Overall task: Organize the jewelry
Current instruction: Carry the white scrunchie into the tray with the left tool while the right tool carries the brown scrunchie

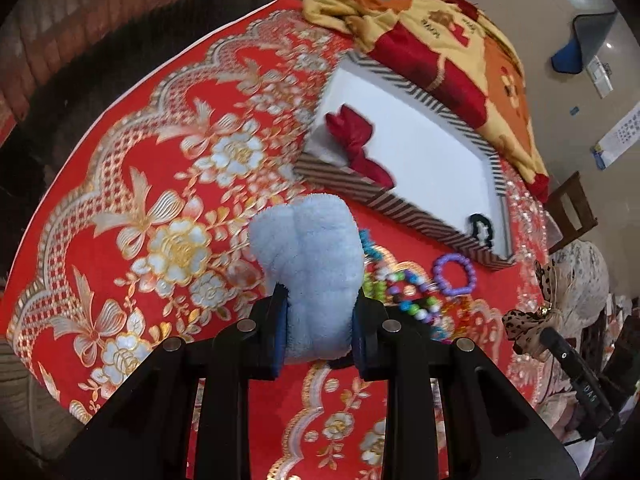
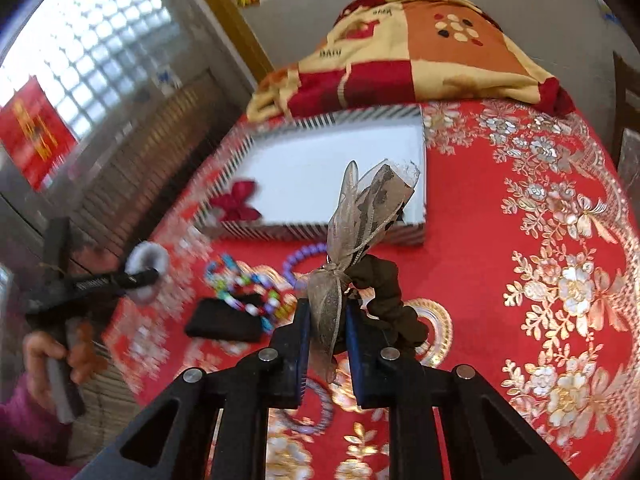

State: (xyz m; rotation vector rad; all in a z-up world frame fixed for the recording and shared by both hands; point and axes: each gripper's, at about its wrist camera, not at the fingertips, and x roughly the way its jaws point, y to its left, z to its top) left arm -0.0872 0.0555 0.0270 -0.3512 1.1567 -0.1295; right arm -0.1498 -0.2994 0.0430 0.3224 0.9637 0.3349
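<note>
Bead pile (image 1: 404,288) blocks near box (image 1: 404,220) wall; box middle bare.

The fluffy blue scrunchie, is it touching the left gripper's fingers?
Touching. The left wrist view shows the fluffy blue scrunchie squeezed between both pads of the left gripper.

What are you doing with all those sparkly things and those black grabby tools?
A person is tidying hair things and bracelets off a red flowered cloth into a striped box. The left gripper pinches a fluffy blue scrunchie. The right gripper pinches a sheer spotted ribbon bow on a dark scrunchie. A red bow is already in the box. The beaded bracelets and a purple bracelet still lie on the cloth.
</note>
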